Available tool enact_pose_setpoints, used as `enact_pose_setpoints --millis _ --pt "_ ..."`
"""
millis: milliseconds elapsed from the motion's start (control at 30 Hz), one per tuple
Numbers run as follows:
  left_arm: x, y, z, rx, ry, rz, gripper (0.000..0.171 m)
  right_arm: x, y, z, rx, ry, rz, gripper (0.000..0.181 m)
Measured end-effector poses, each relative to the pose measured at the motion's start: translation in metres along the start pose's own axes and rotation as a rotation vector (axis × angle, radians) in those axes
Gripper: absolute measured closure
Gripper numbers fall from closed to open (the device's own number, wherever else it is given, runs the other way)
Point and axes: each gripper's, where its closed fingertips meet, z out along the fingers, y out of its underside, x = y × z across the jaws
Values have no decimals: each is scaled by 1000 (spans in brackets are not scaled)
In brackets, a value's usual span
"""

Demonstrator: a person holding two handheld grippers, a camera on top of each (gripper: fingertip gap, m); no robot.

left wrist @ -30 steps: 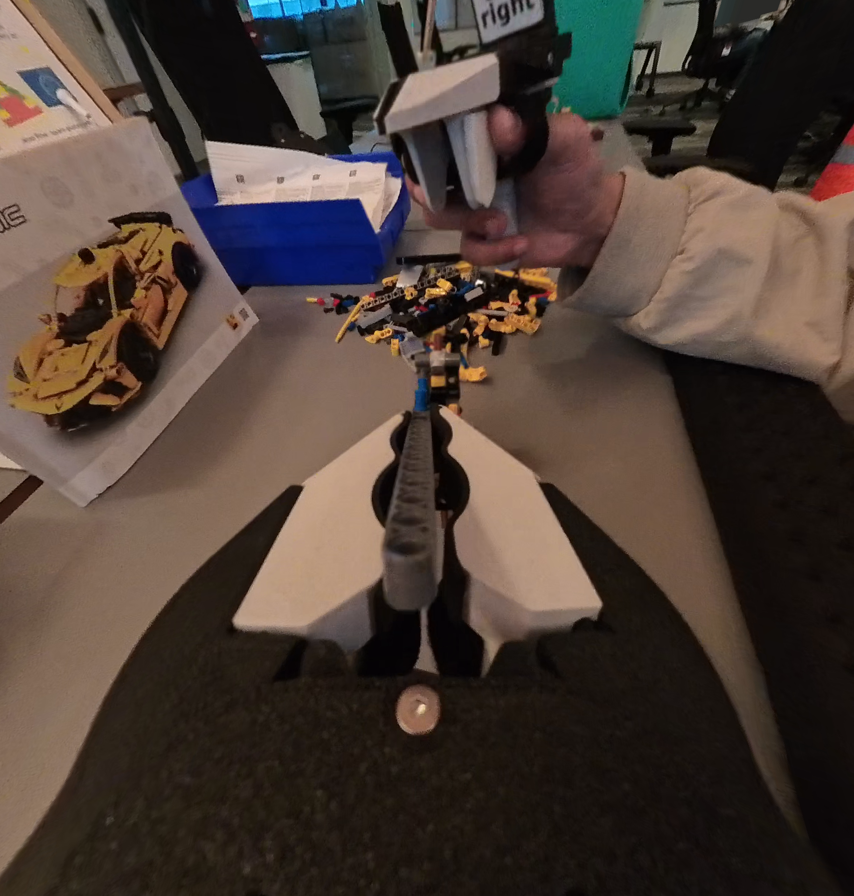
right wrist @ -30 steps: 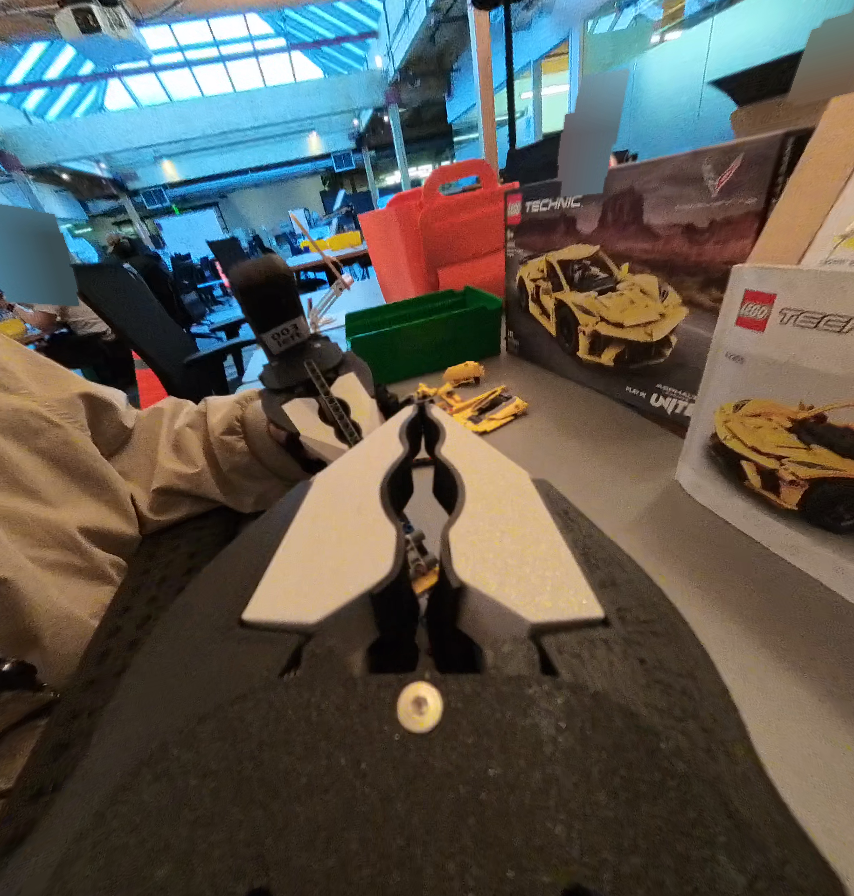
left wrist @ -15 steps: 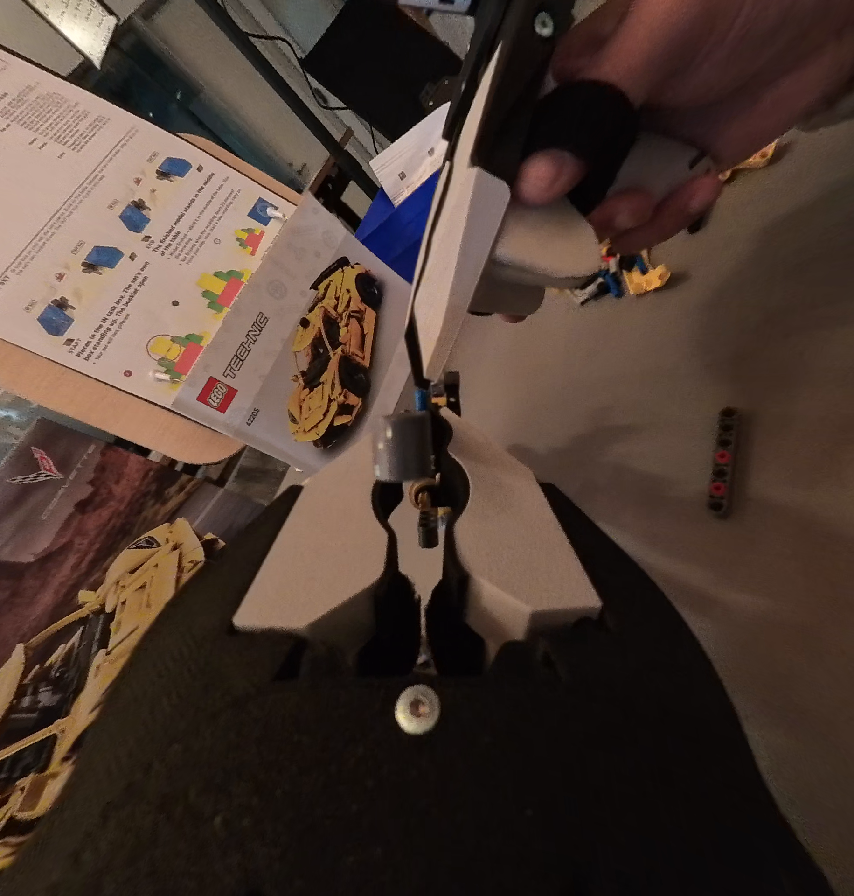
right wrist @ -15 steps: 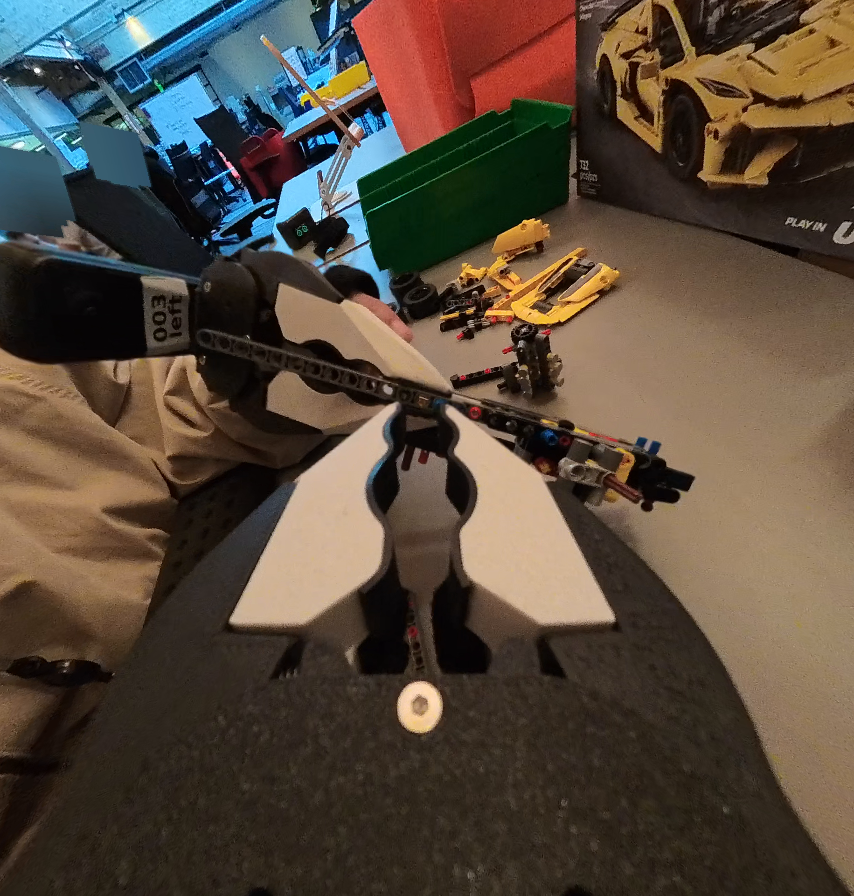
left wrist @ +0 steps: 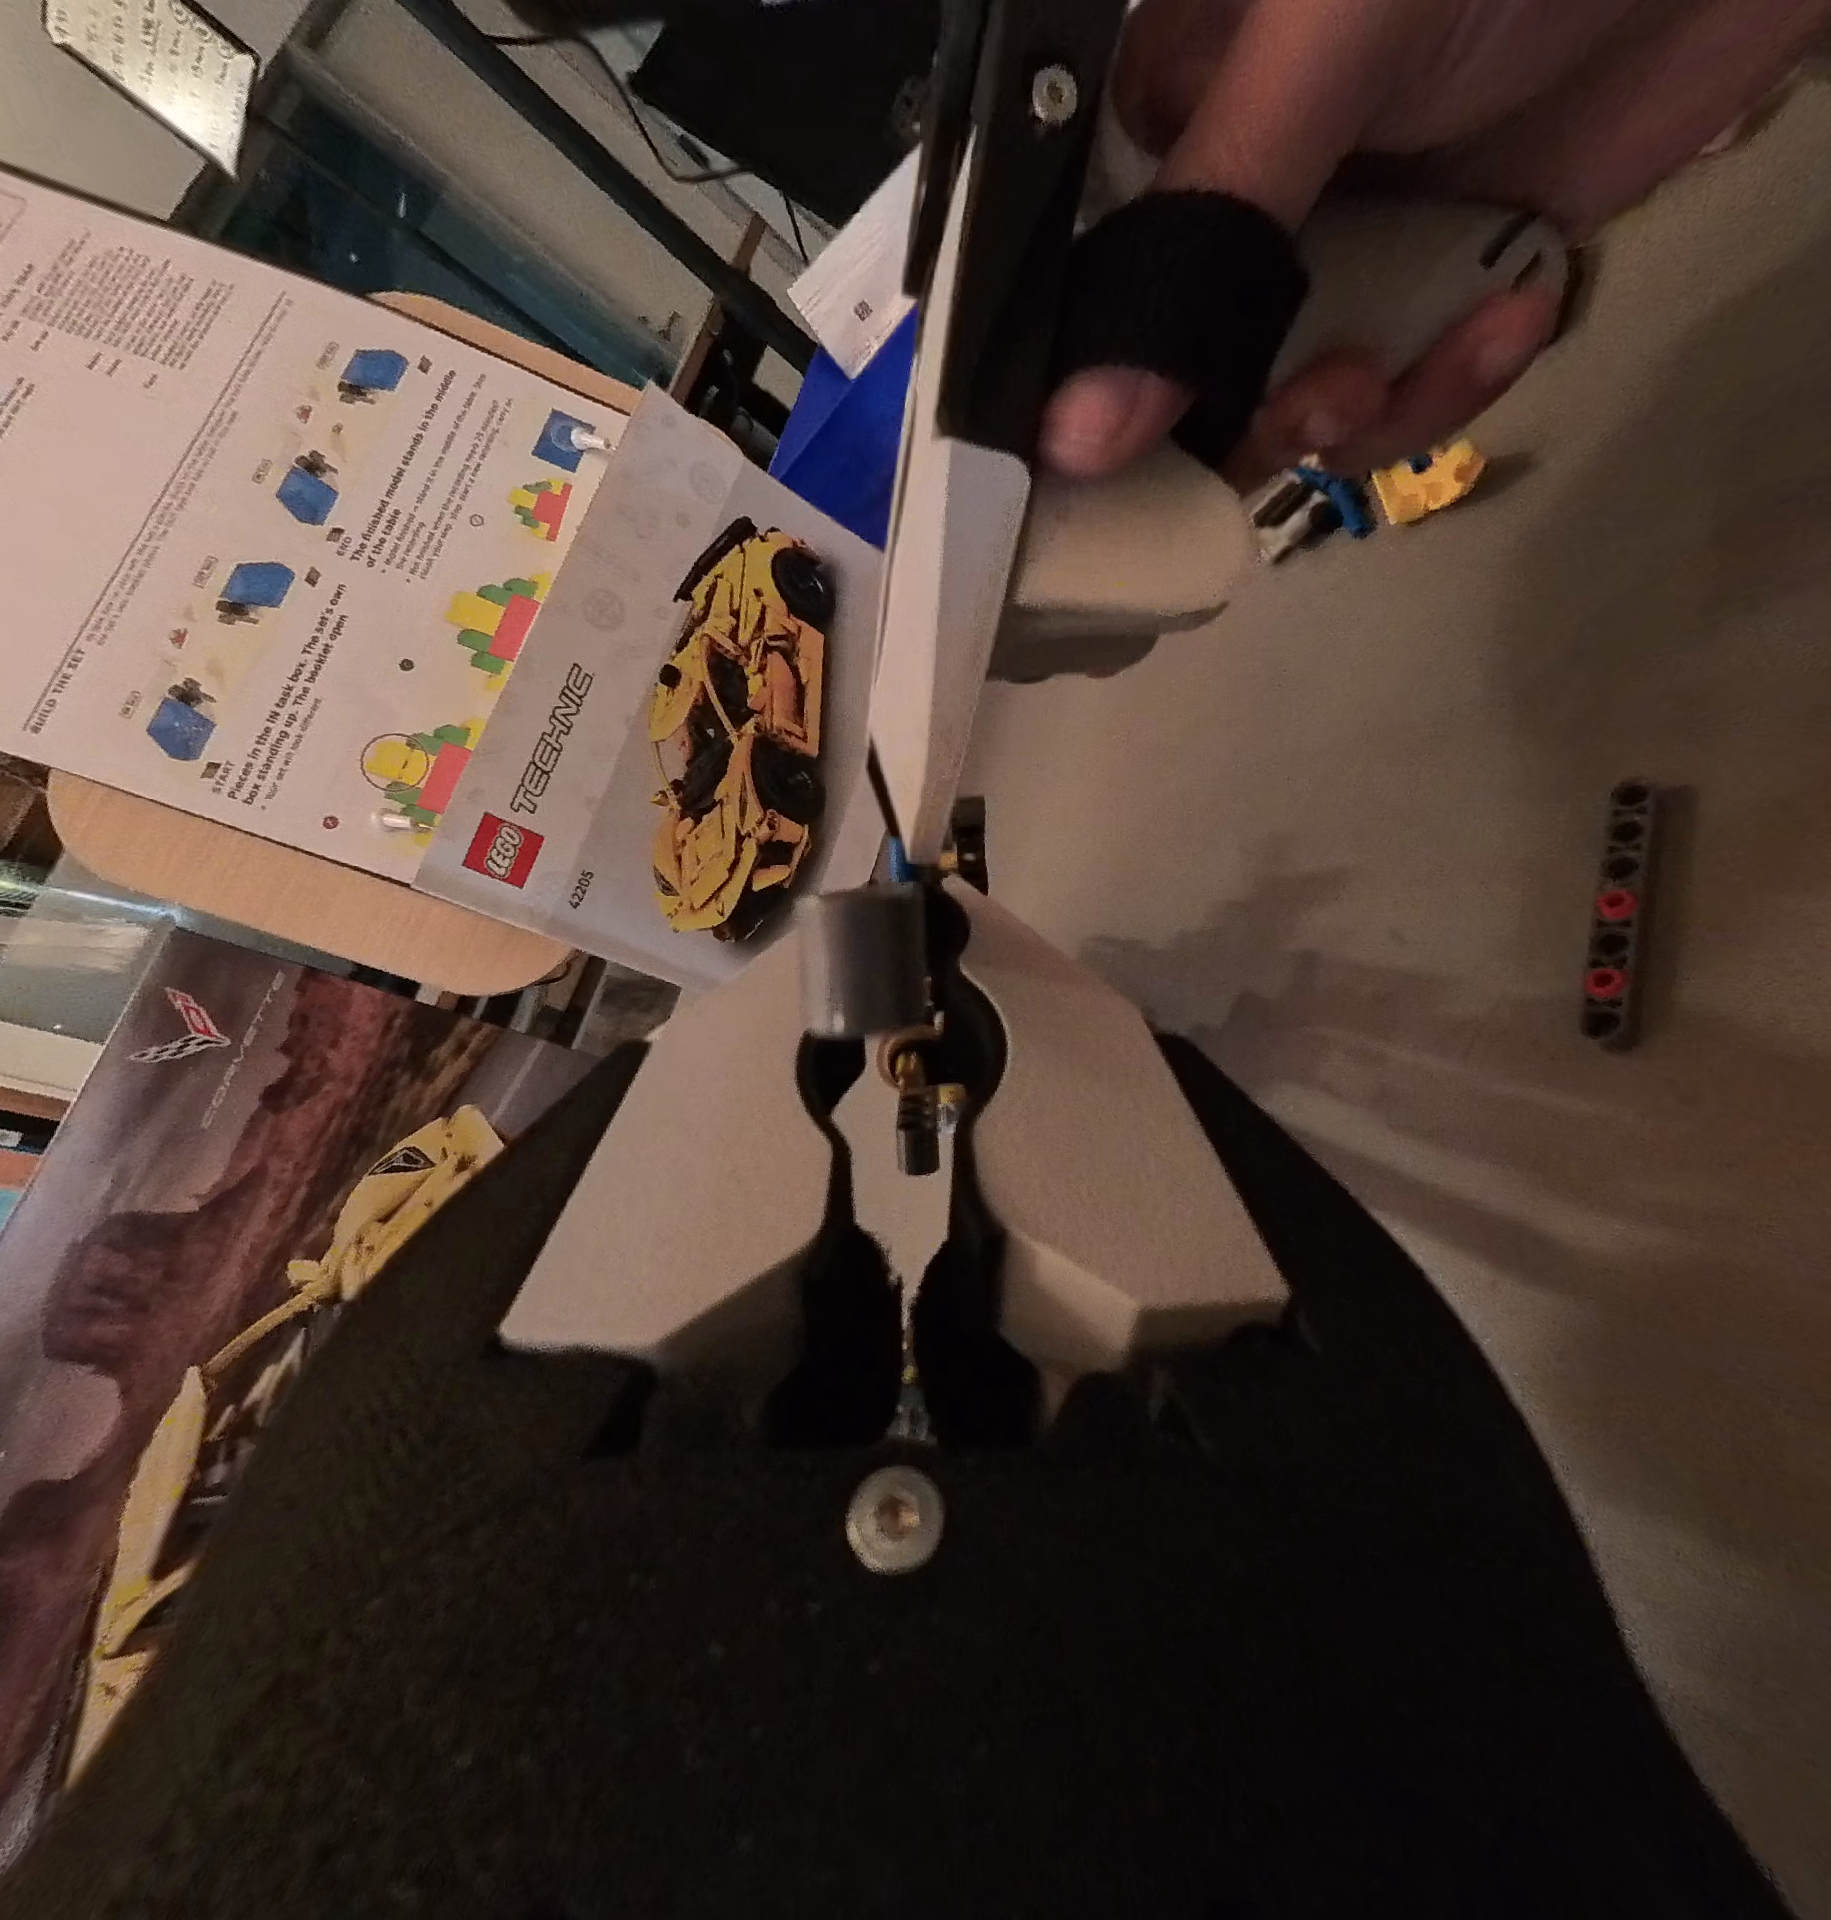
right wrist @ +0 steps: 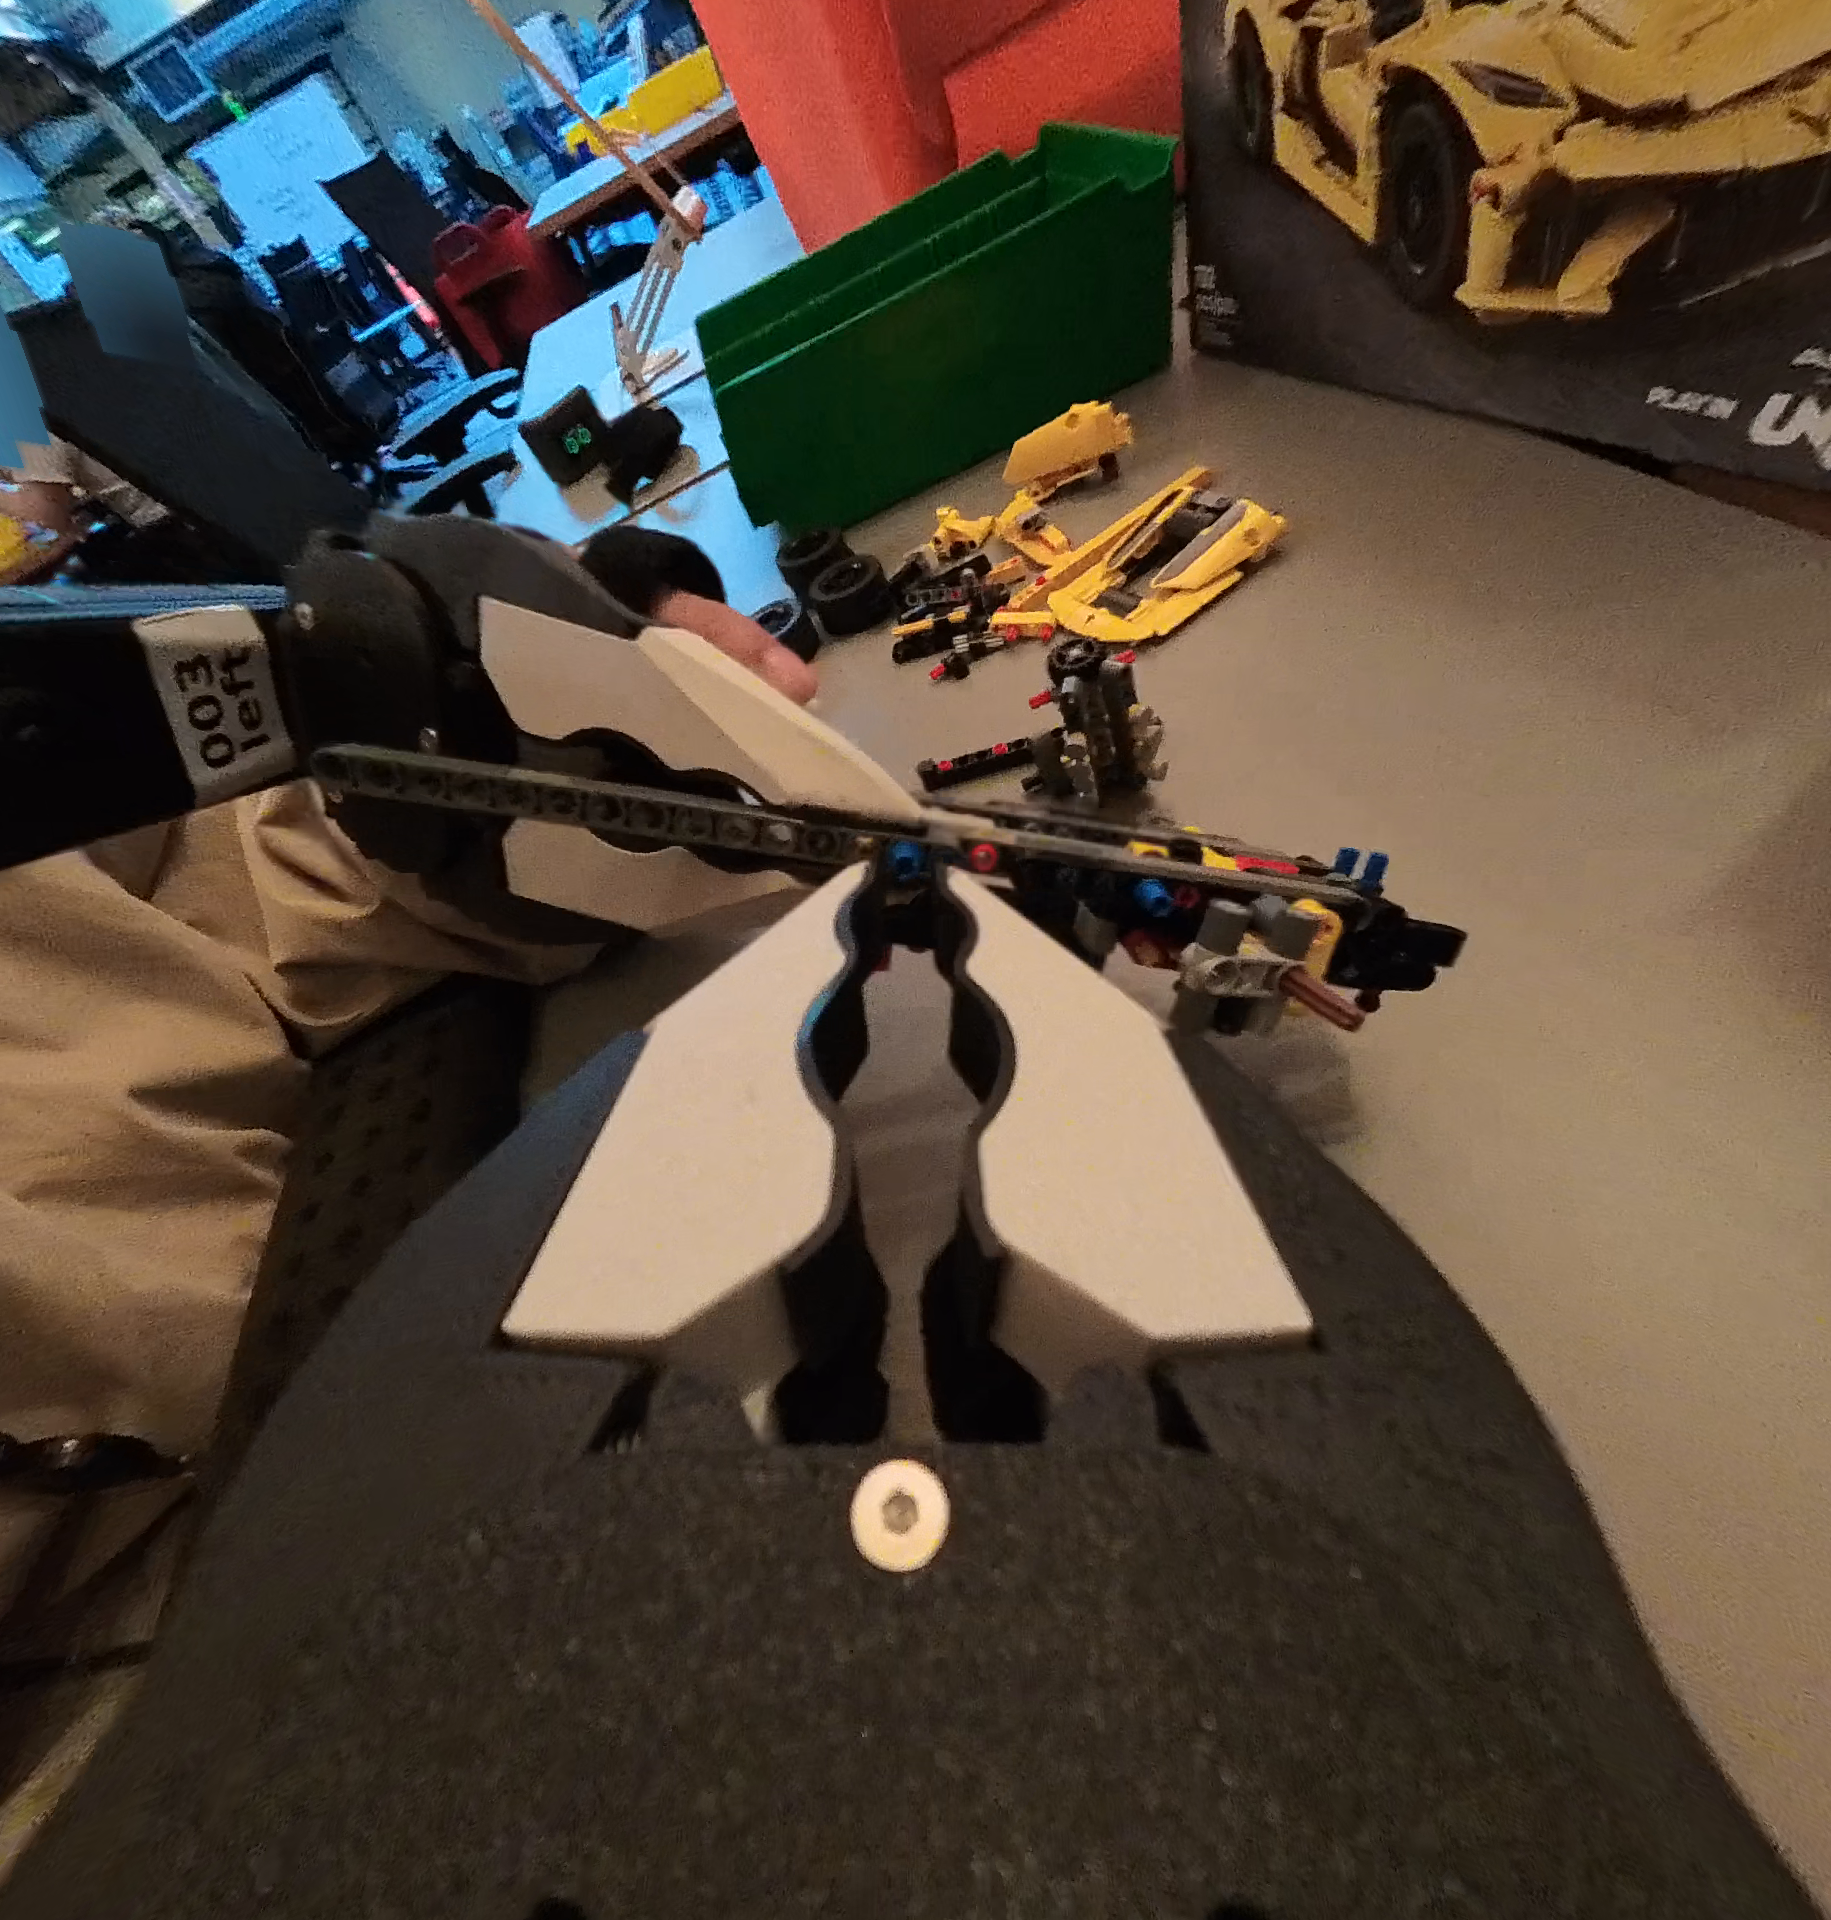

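Both grippers (right wrist: pixel 906 883) pinch a slim, perforated beam assembly (right wrist: pixel 994 842).

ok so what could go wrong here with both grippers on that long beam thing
1. The left gripper clamps the long beam assembly, and its loaded end juts well past the jaws; a push from the right gripper could twist it or make it slip.
2. The right gripper meets it at the blue pin; whether it grips is unclear, so the pin may drop to the table.
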Motion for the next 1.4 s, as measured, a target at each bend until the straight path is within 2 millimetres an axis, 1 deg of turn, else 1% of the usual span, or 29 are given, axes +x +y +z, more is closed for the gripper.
enact_pose_setpoints --millis 100,267,400,467,533,633,700,767,833,867,900,933,967,1000,1033,1067,1100,1133,1167,1233,1267,1300,1333,1400 --pt "3 0 1 -1 6 20 164 0 -1 2 12 9 -3 178" --pt "5 1 0 4 13 25 164 -1 0 4 25 -39 72 178" --pt "10 11 7 -37 46 -31 161 3 7 9 -5 -19 72 178" --pt "11 13 8 -58 33 8 161 3 8 12 -13 -7 59 178" --pt "8 15 8 -71 3 37 164 3 8 13 -11 7 70 178" --pt "2 6 3 -5 -7 8 163 -5 -1 8 31 -43 81 179" --pt "5 3 2 0 6 29 163 -8 1 5 10 -92 113 179" --pt "7 3 3 -5 3 54 163 -8 4 3 -27 -78 74 179" --pt "5 1 3 -8 -4 44 163 -8 2 1 -33 -61 60 179" --pt "3 3 5 -31 -15 44 163 -6 1 1 -36 -37 52 179" --pt "-1 17 6 -102 -36 46 163 1 -3 -5 -26 15 35 179" --pt "-10 41 5 -204 -68 46 164 14 -18 -27 50 97 23 179" --pt "-21 54 2 -231 -99 -1 163 25 -40 -61 183 132 54 179" --pt "-33 39 -4 -137 -120 -89 164 32 -57 -92 295 166 56 180" --pt "-41 9 -10 -8 -140 -144 164 35 -62 -108 313 204 24 179" --pt "-42 -11 -10 55 -145 -150 164 35 -59 -109 262 217 -10 179" --pt "-36 -18 -5 51 -134 -137 164 36 -41 -101 139 193 -27 178" --pt "-30 -17 1 35 -117 -133 164 54 -17 -102 -8 269 -6 178" --pt "-25 -14 4 33 -96 -157 164 80 3 -117 -106 403 -4 178" --pt "-20 -11 5 56 -37 -301 164 102 45 -150 -318 483 27 178" --pt "-21 -11 5 75 -13 -386 164 118 55 -174 -350 591 43 178" --pt "-23 -10 4 93 11 -467 164 123 63 -190 -365 620 60 178" --pt "-24 -10 5 108 44 -547 164 122 68 -199 -363 608 89 178" --pt "-25 -9 5 153 111 -713 164 126 77 -218 -363 646 130 178"
